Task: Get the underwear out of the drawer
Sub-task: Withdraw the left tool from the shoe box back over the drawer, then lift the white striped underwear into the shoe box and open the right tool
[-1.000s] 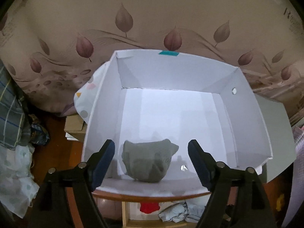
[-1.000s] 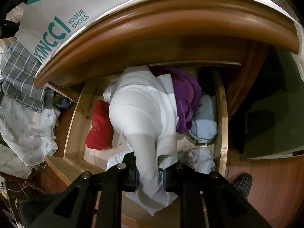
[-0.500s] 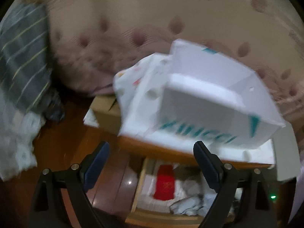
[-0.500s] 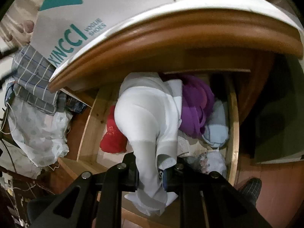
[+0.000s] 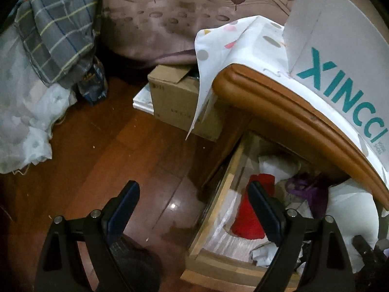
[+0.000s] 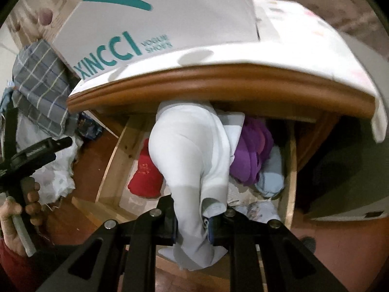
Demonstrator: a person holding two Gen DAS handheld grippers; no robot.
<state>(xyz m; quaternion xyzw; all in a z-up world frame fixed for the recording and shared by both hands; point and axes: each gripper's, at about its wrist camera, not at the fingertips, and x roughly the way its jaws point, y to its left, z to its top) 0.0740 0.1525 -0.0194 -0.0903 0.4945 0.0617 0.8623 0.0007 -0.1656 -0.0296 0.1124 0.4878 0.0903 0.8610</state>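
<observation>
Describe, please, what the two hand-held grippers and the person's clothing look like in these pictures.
Both are black frames of angled struts with silver bolts. The left hand-held gripper has long, dark navy fingers. The right hand-held gripper has short black blocks with a blue edge. The person's hand grips a pale handle beside a red sleeve.

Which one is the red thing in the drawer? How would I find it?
Look under the wooden tabletop with the white shoe box, into the open drawer. The red garment lies at the drawer's left side, beside the white underwear held up by the right tool. It is the only red piece there.
</observation>
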